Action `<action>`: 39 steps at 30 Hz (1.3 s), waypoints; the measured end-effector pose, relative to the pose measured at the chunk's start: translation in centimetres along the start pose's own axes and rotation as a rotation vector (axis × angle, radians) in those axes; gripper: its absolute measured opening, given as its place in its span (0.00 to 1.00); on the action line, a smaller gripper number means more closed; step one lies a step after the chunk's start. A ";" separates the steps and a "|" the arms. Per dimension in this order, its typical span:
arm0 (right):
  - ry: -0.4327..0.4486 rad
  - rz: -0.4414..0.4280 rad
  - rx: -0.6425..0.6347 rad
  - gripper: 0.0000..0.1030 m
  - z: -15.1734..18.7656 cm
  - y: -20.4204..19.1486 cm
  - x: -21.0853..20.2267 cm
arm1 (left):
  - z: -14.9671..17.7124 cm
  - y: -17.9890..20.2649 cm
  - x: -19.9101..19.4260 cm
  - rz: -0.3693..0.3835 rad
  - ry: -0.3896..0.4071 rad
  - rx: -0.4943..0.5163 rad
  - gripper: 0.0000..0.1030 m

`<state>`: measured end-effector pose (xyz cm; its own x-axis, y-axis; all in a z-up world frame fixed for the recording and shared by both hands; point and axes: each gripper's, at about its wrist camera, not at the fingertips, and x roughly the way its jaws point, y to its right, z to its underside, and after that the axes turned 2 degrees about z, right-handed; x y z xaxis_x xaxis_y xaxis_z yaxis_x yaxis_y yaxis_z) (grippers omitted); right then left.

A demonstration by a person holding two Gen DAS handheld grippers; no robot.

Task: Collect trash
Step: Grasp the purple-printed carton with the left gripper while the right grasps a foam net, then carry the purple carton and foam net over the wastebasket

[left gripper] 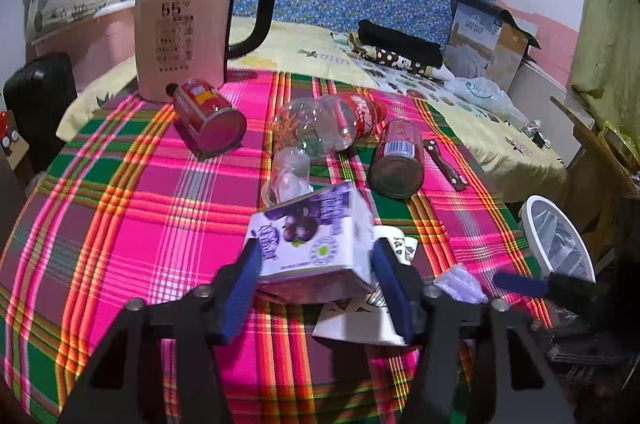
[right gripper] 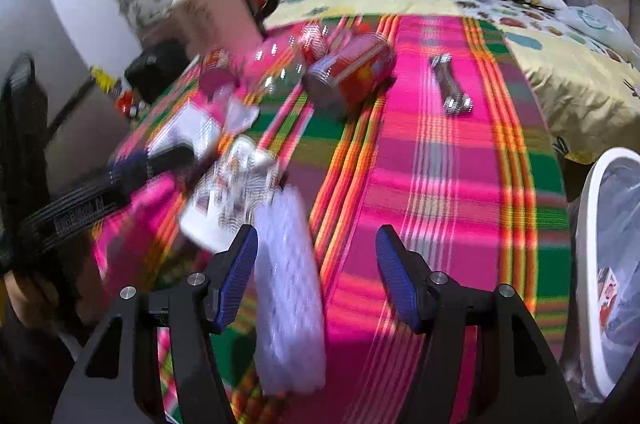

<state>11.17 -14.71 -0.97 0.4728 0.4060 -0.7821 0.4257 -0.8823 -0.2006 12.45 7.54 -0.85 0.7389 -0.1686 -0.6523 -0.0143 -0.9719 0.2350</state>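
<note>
Blue-padded left gripper (left gripper: 316, 280) clamped on purple-and-white carton (left gripper: 312, 244), pads pressing both sides, carton raised over pink plaid cloth (left gripper: 160, 191). Right gripper (right gripper: 316, 276) fingers apart, holding nothing, white bubble wrap (right gripper: 288, 296) just inside left pad, lying on cloth; view blurred. White paper cup (left gripper: 360, 320) lying under carton. White bin (left gripper: 556, 240) at right edge. Farther: clear crushed bottles (left gripper: 316, 127), two red cans (left gripper: 208, 123) on their sides, pink kettle (left gripper: 182, 39) at rear.
</note>
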 end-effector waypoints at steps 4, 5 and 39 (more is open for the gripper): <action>-0.037 0.010 -0.018 0.56 0.9 -0.1 0.6 | -0.1 0.2 -0.4 -0.010 0.013 0.012 0.43; -0.030 0.020 -0.030 0.43 1.0 -0.1 0.5 | -0.2 0.0 -0.5 -0.007 0.013 0.005 0.43; 0.045 0.045 0.002 0.26 1.2 1.0 -1.8 | -0.2 -0.9 -1.7 -0.109 0.017 0.015 0.36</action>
<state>9.80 -16.66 -0.45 0.5254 0.3763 -0.7631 0.4021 -0.9002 -0.1671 11.38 8.77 0.20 0.7483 -0.0586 -0.6608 0.0569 -0.9868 0.1519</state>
